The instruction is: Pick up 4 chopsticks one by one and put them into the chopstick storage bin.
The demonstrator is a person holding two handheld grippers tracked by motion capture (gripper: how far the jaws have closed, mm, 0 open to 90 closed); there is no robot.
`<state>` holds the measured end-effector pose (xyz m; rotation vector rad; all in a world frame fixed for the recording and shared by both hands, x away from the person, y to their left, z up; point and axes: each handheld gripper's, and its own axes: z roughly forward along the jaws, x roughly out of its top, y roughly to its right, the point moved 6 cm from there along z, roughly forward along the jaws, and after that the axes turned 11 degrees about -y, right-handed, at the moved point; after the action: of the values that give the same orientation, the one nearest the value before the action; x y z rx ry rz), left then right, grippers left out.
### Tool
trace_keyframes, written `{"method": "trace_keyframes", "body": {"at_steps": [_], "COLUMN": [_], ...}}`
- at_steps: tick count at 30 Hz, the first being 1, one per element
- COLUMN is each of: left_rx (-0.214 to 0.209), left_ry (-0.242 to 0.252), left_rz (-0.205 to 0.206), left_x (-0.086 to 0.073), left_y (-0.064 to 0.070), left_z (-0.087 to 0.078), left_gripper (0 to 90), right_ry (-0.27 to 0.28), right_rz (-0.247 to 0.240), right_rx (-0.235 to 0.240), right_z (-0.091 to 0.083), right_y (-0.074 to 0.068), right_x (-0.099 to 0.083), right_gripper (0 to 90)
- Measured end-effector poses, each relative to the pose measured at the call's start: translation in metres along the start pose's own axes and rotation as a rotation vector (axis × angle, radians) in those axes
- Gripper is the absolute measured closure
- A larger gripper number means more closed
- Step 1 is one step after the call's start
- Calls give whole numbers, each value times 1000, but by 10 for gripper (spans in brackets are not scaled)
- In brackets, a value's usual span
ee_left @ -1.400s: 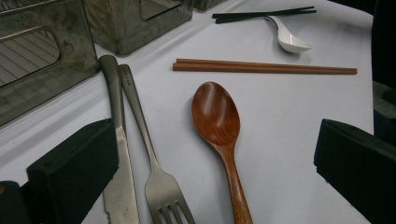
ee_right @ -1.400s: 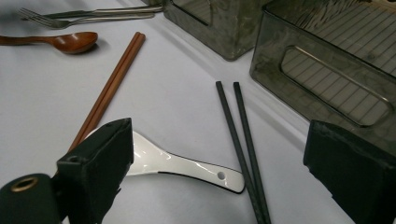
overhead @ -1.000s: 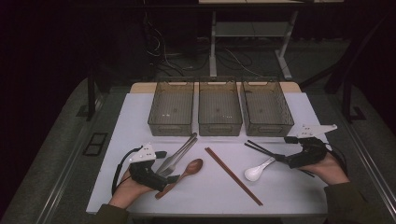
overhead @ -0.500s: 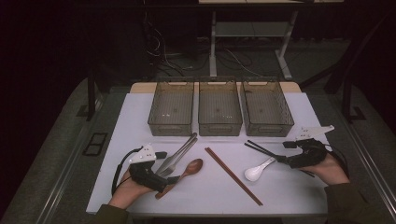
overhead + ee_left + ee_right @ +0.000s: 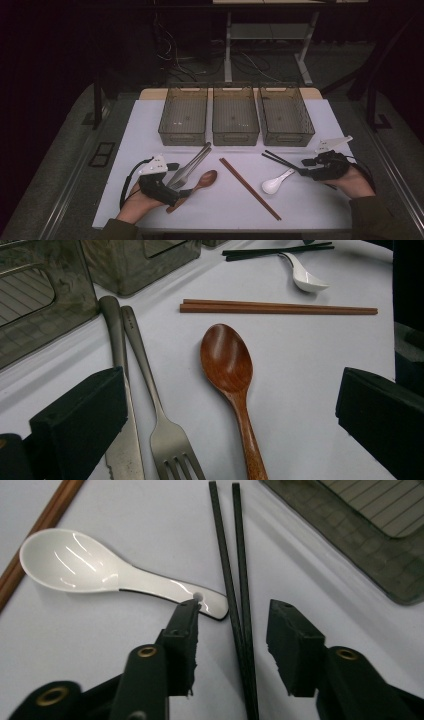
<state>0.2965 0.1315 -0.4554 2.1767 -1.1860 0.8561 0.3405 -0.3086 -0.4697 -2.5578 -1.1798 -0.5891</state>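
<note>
Little has moved: right gripper [image 5: 230, 617] still straddles black chopsticks [image 5: 235, 580], jaws apart. Left gripper [image 5: 225, 415], released, brackets the wooden spoon [image 5: 227, 360]. Close squarely on both sticks.

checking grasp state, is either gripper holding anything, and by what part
Nothing is held: left gripper open over the wooden spoon, right gripper open astride the black chopsticks.

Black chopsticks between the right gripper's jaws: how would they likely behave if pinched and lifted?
The black chopsticks look thin, straight and stiff, so they probably won't bend. They are two separate smooth sticks lying close together, so one may slip free or splay. The right gripper stands open astride them near one end, so they would likely tilt.
</note>
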Motion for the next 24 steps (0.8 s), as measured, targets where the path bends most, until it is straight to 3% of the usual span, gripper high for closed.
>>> {"method": "trace_keyframes", "body": {"at_steps": [6, 24], "left_rx": [-5, -10], "left_ry": [3, 1], "left_rz": [-3, -2], "left_x": [0, 0], "left_y": [1, 2], "left_z": [0, 0], "left_gripper": [0, 0], "right_ry": [-29, -70], "right_rz": [-14, -46], "right_rx": [-3, -12], "right_z": [3, 9], "right_y": [2, 4], "right_x": [-3, -8], "right_gripper": [704, 813]}}
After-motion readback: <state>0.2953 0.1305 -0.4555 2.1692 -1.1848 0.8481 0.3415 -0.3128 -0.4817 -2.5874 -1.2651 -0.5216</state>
